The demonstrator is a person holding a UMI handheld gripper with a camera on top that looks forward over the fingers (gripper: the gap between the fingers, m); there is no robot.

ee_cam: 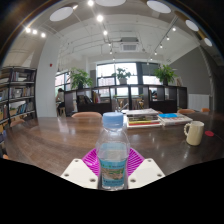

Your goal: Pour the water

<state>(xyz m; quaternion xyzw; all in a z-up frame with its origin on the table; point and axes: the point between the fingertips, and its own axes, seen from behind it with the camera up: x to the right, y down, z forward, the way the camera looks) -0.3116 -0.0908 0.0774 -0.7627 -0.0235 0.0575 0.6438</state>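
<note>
A clear plastic water bottle (112, 152) with a blue cap and a pale blue label stands upright between my fingers. My gripper (112, 166) is shut on the bottle, its magenta pads (91, 160) pressing the bottle's sides at label height. The bottle's base is hidden below the fingers. A white mug (194, 132) stands on the brown wooden table (60, 135), well beyond the fingers and off to the right.
A stack of books (158, 118) and a glass (121, 103) lie farther back on the table. Chairs (87, 115), dark cabinets with potted plants (123, 74) and a bookshelf (18, 95) at the left stand beyond.
</note>
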